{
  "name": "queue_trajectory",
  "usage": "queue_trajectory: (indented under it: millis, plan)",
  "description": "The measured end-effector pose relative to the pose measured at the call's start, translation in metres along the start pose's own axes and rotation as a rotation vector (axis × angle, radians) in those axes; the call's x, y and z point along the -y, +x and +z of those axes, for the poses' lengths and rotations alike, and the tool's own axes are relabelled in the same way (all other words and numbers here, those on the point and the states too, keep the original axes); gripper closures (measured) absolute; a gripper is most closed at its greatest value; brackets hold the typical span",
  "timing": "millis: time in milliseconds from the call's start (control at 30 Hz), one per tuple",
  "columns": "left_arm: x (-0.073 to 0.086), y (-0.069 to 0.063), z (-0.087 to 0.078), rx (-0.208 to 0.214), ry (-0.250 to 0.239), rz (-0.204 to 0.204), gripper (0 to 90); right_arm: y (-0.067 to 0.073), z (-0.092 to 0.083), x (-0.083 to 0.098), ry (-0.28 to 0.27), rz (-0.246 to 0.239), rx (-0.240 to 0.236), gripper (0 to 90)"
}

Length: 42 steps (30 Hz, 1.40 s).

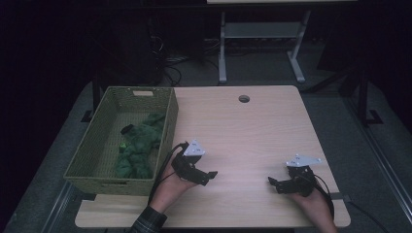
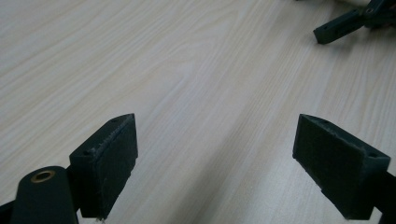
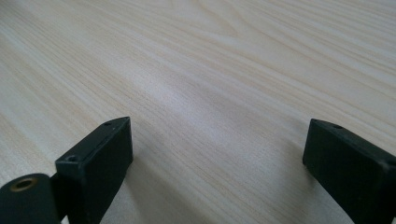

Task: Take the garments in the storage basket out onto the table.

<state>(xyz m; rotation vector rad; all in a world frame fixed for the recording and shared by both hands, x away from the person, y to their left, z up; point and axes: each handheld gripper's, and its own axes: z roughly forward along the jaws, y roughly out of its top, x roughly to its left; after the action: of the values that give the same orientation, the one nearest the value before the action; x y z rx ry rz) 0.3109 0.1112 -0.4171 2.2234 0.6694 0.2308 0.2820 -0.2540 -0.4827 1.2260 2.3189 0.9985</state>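
A: High view first, what's the risk?

B: Both my grippers rest low on the table (image 1: 252, 126), nr its front edge. Left gripper (image 1: 210, 176) sits just beside the basket (image 1: 99, 131), jaws apart, nothing in them. Right gripper (image 1: 273, 183) is well apart from the basket, jaws apart too, empty. The green cloth (image 1: 140, 148) lies inside the basket, w/ a small dark thing on top I can't identify. If I swing left toward the cloth, I could clip the basket's near wall and shove it off the table's left side; it already overhangs there, I think.

A: Left gripper view?

B: Bare wood between my pads (image 2: 112, 163), wide gap. The other gripper's tip (image 2: 338, 28) is at top right, cut off by the frame. No basket here, so I'd be turning blind.

A: Right gripper view?

B: Same, wood grain, pads (image 3: 100, 165) spread, right one cut off by the frame edge. Room beyond the table is too dark to read.
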Motion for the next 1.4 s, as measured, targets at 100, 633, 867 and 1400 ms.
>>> queue_trajectory:
  millis: [100, 633, 867, 1400]
  plan:
    - [-0.004, 0.0, -0.003, 0.0, -0.005, 0.005, 13.5, 0.0, 0.0, 0.0, 0.0, 0.0, 0.0, 8.0]
    - [-0.026, 0.005, -0.025, 0.007, -0.022, 0.026, 14.1, 0.0, 0.0, 0.0, 0.0, 0.0, 0.0, 8.0]
    - [-0.033, 0.014, -0.038, 0.0, -0.023, 0.02, 16.1, 0.0, 0.0, 0.0, -0.001, 0.0, 0.0, 8.0]
    - [-0.038, 0.032, -0.064, -0.066, -0.026, 0.008, 16.3, 0.0, 0.0, 0.0, -0.001, 0.0, 0.001, 8.0]
